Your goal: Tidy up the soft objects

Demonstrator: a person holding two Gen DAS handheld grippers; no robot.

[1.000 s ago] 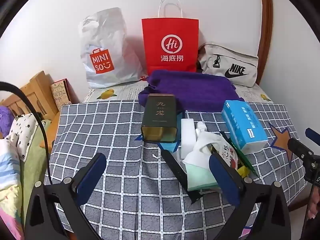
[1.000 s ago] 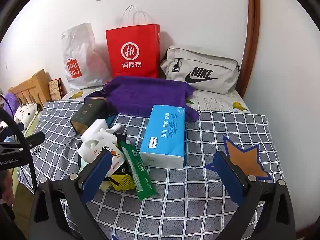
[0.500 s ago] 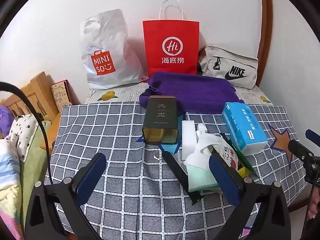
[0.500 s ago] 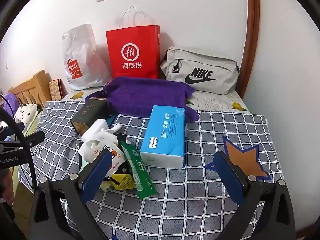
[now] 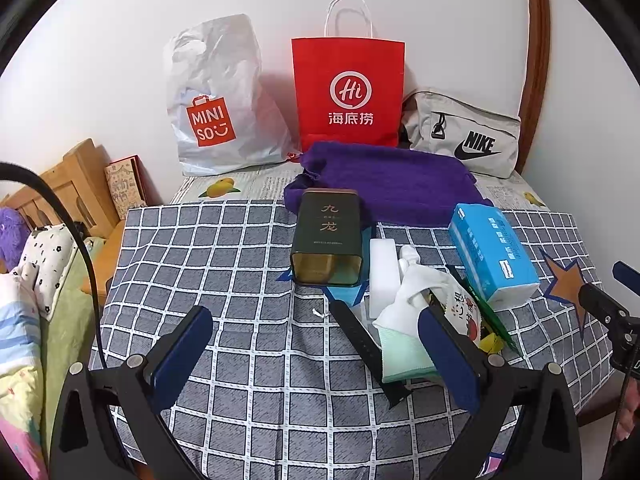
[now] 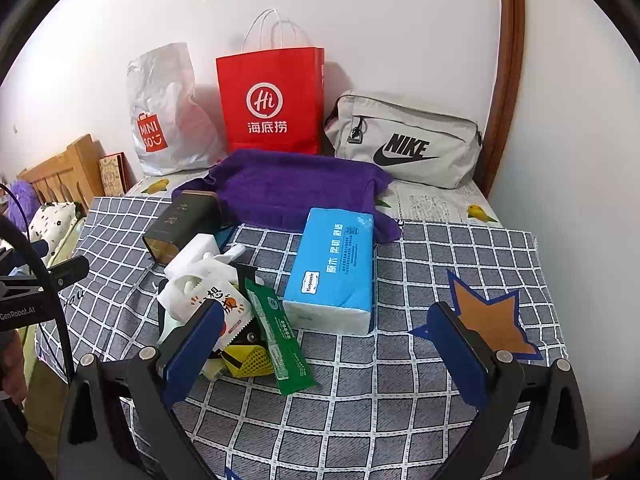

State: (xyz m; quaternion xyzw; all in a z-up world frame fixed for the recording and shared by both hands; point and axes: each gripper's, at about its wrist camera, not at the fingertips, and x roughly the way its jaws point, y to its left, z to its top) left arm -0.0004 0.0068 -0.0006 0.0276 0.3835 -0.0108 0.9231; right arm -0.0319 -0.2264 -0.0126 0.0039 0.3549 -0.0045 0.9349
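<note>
A purple towel (image 5: 392, 184) (image 6: 296, 188) lies at the back of the checked cloth (image 5: 220, 264). A blue tissue pack (image 5: 492, 252) (image 6: 334, 268) lies in front of it. A white plastic bag with snack packets (image 5: 420, 292) (image 6: 204, 292), a green sachet (image 6: 276, 336) and a pale green cloth (image 5: 404, 354) lie in a heap. My left gripper (image 5: 316, 352) is open and empty, hovering before the heap. My right gripper (image 6: 324, 348) is open and empty, just before the tissue pack.
A dark tea tin (image 5: 328, 236) and a white block (image 5: 382, 272) lie mid-table. A Miniso bag (image 5: 216, 100), a red paper bag (image 5: 348, 92) and a grey Nike pouch (image 5: 464, 136) stand against the wall. A wooden bed frame (image 5: 76, 184) with bedding is at left.
Both grippers have dipped very slightly, so the scene sits a little higher in view. Nothing on the table has moved.
</note>
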